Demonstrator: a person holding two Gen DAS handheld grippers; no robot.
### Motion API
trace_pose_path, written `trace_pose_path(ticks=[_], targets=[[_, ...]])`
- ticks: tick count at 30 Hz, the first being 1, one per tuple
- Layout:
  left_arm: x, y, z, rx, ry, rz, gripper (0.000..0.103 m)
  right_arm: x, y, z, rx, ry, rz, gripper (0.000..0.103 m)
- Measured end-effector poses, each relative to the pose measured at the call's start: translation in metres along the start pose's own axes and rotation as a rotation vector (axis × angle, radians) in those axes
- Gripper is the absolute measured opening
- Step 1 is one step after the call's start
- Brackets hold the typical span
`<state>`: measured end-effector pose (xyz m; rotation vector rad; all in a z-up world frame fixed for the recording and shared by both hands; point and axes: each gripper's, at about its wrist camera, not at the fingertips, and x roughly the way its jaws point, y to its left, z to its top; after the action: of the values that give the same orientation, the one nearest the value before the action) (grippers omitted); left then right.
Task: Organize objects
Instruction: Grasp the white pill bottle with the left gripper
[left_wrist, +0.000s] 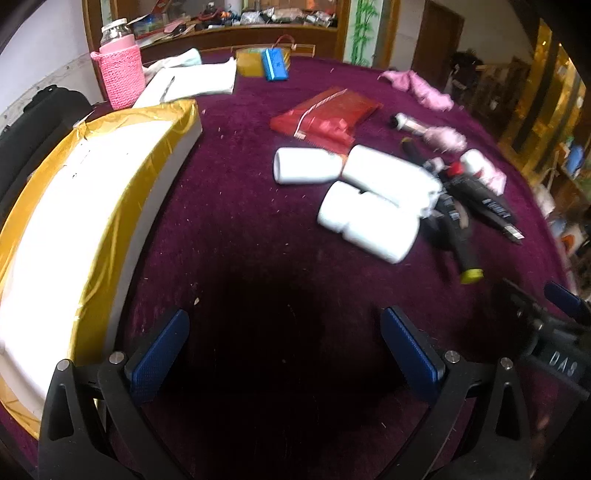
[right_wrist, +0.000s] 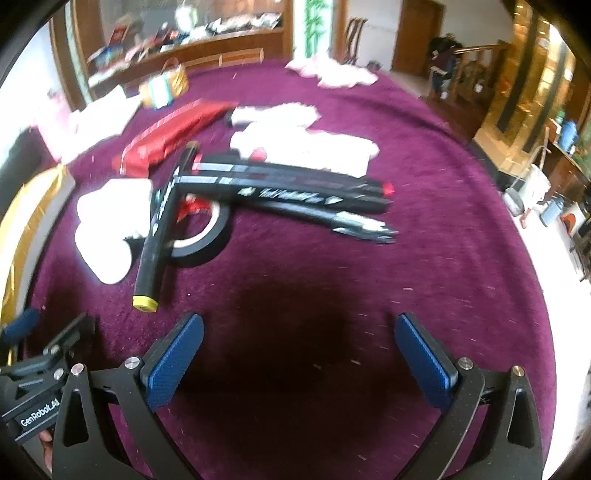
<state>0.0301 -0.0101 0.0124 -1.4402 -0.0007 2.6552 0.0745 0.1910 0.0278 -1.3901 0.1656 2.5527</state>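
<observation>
Clutter heaped mid-cloth, both tools wide and empty.
I see white bottles (left_wrist: 369, 206) touching black markers (right_wrist: 295, 192) on the purple tablecloth (left_wrist: 240, 221); my left gripper (left_wrist: 284, 354) and right gripper (right_wrist: 299, 362) hover nearby, holding nothing.

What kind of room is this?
Probably a living or dining room at home: a big table under a purple velvet cloth, a cluttered wooden shelf, and a brown wooden door.
</observation>
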Motion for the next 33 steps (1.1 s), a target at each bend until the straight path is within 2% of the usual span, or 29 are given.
trace_pose_path(ticks=[2,4,6,7,8,9,10,12,14,15,17,20,24,30,33], targets=[[-0.018,0.002,0.002,-0.001,-0.065,-0.032,0.103,-0.018,-0.005,0.007,-0.008,-0.040,0.009,0.101],[-0.040,0.004,0.006,0.001,-0.155,-0.042,0.103,-0.042,-0.005,0.016,-0.030,-0.114,0.016,0.102],[-0.069,0.008,0.010,-0.003,-0.283,-0.053,0.103,-0.079,-0.002,0.025,-0.056,-0.275,0.023,0.102],[-0.086,0.011,0.012,-0.002,-0.372,-0.047,0.103,-0.093,0.000,0.025,-0.069,-0.350,0.024,0.102],[-0.095,0.012,0.015,0.001,-0.416,-0.041,0.103,-0.106,0.004,0.024,-0.085,-0.436,0.025,0.102],[-0.103,0.014,0.016,0.005,-0.455,-0.044,0.103,-0.108,0.006,0.021,-0.095,-0.469,0.032,0.102],[-0.106,0.017,0.019,0.004,-0.471,-0.060,0.103,-0.105,0.010,0.020,-0.103,-0.462,0.031,0.102],[-0.106,0.025,0.026,-0.001,-0.428,-0.153,0.103,-0.077,0.014,0.026,-0.103,-0.331,0.019,0.102],[-0.096,0.031,0.029,0.008,-0.350,-0.209,0.103,-0.063,0.000,0.024,-0.024,-0.316,0.067,0.101],[-0.093,0.033,0.030,0.022,-0.329,-0.212,0.103,-0.059,-0.009,0.024,0.020,-0.314,0.093,0.101],[-0.085,0.032,0.024,0.070,-0.311,-0.163,0.103,-0.048,-0.020,0.030,0.066,-0.285,0.144,0.102],[-0.069,0.030,0.023,0.092,-0.260,-0.138,0.103,-0.030,-0.029,0.034,0.072,-0.236,0.165,0.102],[-0.049,0.020,0.018,0.072,-0.154,-0.175,0.103,-0.015,-0.030,0.031,0.045,-0.248,0.141,0.101],[-0.021,-0.001,0.023,0.132,-0.096,-0.130,0.103,-0.009,-0.044,0.025,0.113,-0.277,0.194,0.101],[-0.005,-0.004,0.029,0.124,-0.049,-0.153,0.103,-0.012,-0.048,0.027,0.128,-0.294,0.192,0.101]])
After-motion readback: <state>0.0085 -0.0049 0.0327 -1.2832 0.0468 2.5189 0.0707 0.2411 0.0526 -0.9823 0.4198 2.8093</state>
